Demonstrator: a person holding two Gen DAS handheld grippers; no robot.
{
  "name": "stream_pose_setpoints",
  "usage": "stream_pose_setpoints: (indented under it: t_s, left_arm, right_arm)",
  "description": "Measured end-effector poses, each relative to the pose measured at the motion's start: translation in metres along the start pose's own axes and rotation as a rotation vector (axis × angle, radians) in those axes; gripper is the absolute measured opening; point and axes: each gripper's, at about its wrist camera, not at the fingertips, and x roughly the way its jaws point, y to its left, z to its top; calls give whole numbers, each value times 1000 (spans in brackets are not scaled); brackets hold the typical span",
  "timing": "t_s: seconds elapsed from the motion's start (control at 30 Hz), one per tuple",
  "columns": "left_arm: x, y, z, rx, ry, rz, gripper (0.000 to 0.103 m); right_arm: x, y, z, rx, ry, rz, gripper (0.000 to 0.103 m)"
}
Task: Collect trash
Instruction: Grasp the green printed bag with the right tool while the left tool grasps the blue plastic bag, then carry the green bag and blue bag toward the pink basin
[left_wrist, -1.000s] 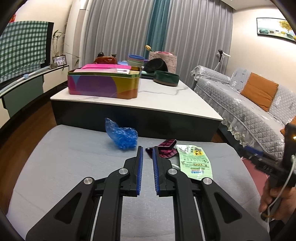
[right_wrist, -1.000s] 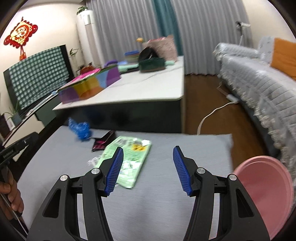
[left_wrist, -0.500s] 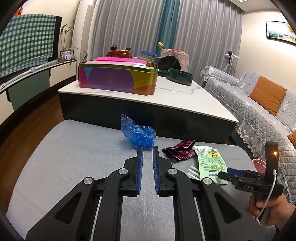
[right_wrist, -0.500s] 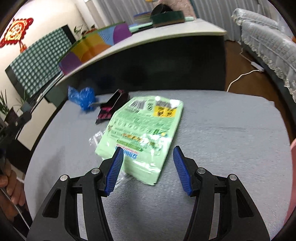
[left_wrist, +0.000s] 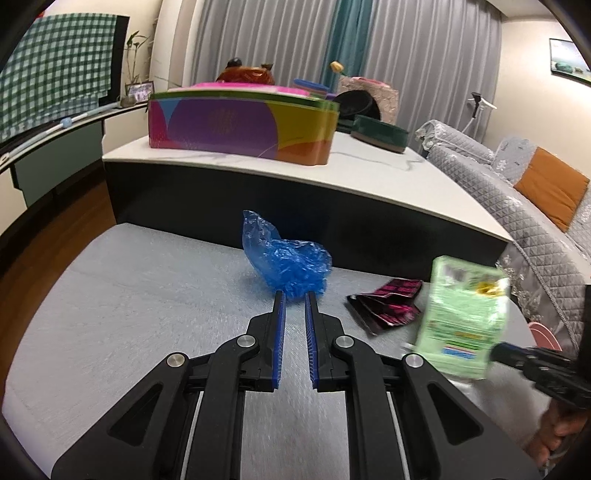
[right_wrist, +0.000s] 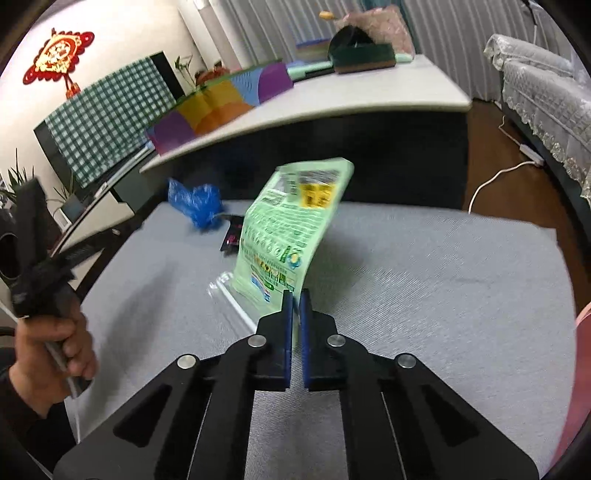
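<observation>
A crumpled blue plastic bag (left_wrist: 286, 260) lies on the grey cloth (left_wrist: 129, 295). My left gripper (left_wrist: 293, 293) has its tips right at the bag's near edge. Its jaws are opening, with a narrow gap and nothing between the pads. A green snack packet (right_wrist: 291, 229) stands tilted up off the cloth, with my right gripper (right_wrist: 295, 293) shut on its lower edge. The left wrist view shows the same green packet (left_wrist: 463, 314) raised at the right. A dark pink wrapper (left_wrist: 388, 304) lies between bag and packet. A clear plastic scrap (right_wrist: 229, 295) lies beside the packet.
A low white-topped table (left_wrist: 369, 173) stands just behind the cloth, carrying a colourful tin (left_wrist: 240, 125) and bowls. A pink basin (right_wrist: 583, 369) sits at the right edge. A quilted sofa (left_wrist: 535, 221) runs along the right. A hand (right_wrist: 48, 354) holds the left gripper.
My right gripper has shut on the green packet and tipped it up off the cloth. My left gripper has moved forward to the blue bag, and its gap has grown slightly.
</observation>
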Motion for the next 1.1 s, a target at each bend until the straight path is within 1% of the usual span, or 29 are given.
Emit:
stream_pose_setpoints:
  t_s: [0.03,0.07,0.1,0.17,0.23,0.47,0.5,0.57,0.6,0.7,0.8,1.1]
  left_arm:
    - [4,1,1,-4,0,8,19]
    - [9,2,2,-10,0,15,27]
    - [15,4,4,-20,-1,21,31]
    - [21,6,8,-32,-6,31,32]
    - [26,8,12,-37,-16,44,41]
    - [51,14,26,-53,-13,54,42]
    - [54,13,27,-46,-8,52,40]
    - [59,9,27,-25,-2,49,21]
    - [60,8,27,-15,3,46,7]
    - [51,1,27,4,-17,38,1]
    - [39,-9,26,45,-34,36,1]
    - [-9,-26,23,92,-72,-16,1]
  right_arm:
    - [-4,-3,1,1,-10,-7,3]
    - [-7,-5,2,1,-16,-13,3]
    - [-9,-7,2,3,-22,-19,3]
    - [-12,-15,1,12,-24,-34,3]
    - [-14,-20,0,13,-25,-50,3]
    - [-16,-25,-4,9,-22,-65,3]
    - [-16,-24,-4,8,-22,-65,3]
    - [-17,-23,-4,0,-23,-70,3]
    - [-17,-22,-3,-5,-24,-71,3]
    - [-21,-20,-2,-17,-33,-75,3]
    - [-26,-18,0,-26,-47,-74,2]
    - [-61,-2,6,-50,-119,-71,1]
